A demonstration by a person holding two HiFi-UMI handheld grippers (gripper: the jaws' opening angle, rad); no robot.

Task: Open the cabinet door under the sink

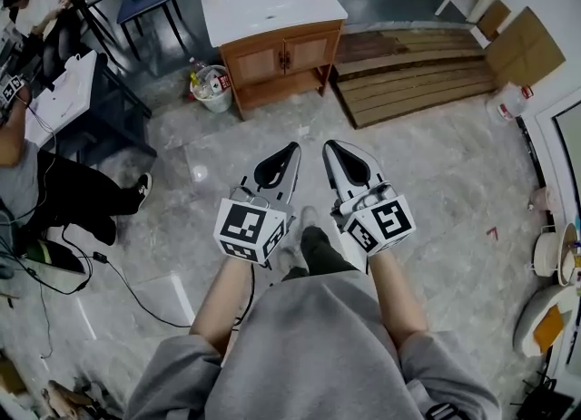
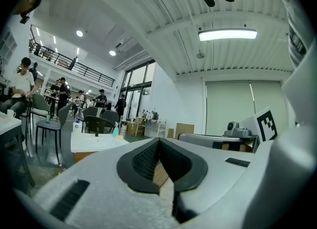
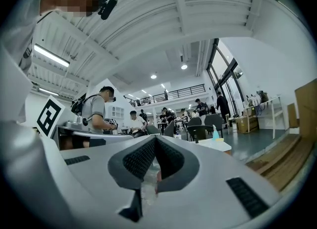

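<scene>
The handles [image 1: 284,59] on the cabinet doors [image 1: 309,51] are too small to make out. The bucket [image 1: 211,88] beside the cabinet holds things too small to name. A sitting person [image 1: 36,182] at the left is cut off by the picture's edge, and so are some round white things [image 1: 547,253] at the right. In the left gripper view, the left gripper [image 2: 159,140] hides the cabinet doors below the white sink top [image 2: 94,141]

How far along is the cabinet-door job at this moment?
Done: nothing; both doors of the cabinet under the sink are shut. In hand: nothing; the left gripper and right gripper are shut, empty, far from it. Remaining: approach, grip a door, pull it open.
</scene>
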